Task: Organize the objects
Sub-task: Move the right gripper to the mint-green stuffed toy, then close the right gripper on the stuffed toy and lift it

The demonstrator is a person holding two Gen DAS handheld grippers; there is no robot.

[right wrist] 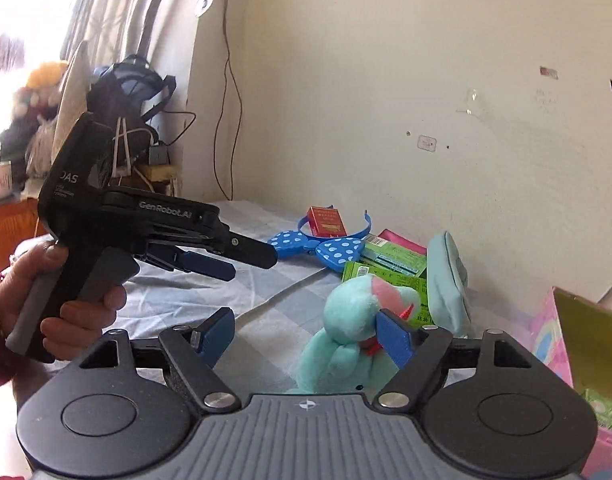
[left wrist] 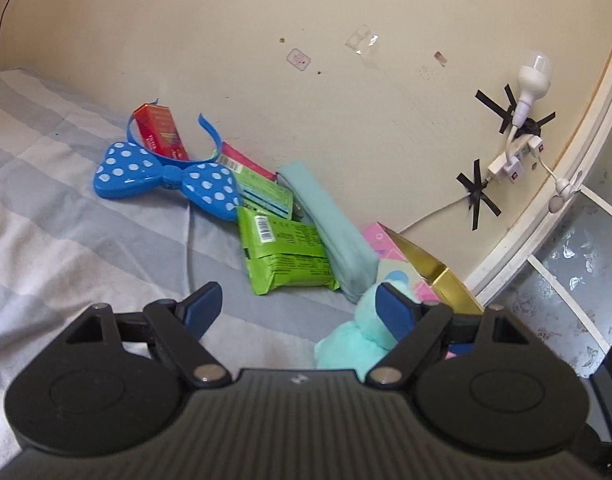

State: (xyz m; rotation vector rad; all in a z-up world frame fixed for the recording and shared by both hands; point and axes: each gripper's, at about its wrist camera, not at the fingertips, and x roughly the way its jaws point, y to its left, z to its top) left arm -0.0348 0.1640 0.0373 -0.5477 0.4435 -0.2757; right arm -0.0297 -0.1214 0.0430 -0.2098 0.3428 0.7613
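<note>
The small mint-green plush toy with a pink patch (right wrist: 346,332) is sitting on the grey-and-white striped bed sheet (left wrist: 85,232), just ahead of both tools; the right tongs (right wrist: 301,336) are standing spread, the right blue pad touching or just overlapping the toy's head, the left pad well clear of it, so nothing is being pinched. The left tongs (left wrist: 297,312) are likewise standing spread and empty; in the left wrist view the toy is lying at their right pad, off to the right of centre.

Judgement: the right hand is the nearer and better aligned; the toy is standing roughly upright, its long axis running bottom to top in the right wrist view, between the pads but crowding the right one.

Behind the toy a cluster is lying against the cream wall (left wrist: 346,80): two lime-green foil packets (left wrist: 283,256), a pale blue soft pouch (left wrist: 334,232), a blue white-dotted bow headband (left wrist: 165,176), a red carton (left wrist: 159,132). A pink box with gold lining (left wrist: 434,268) is standing open to the right, near the toy; it is probably the receptacle, though that is unconfirmed.
</note>
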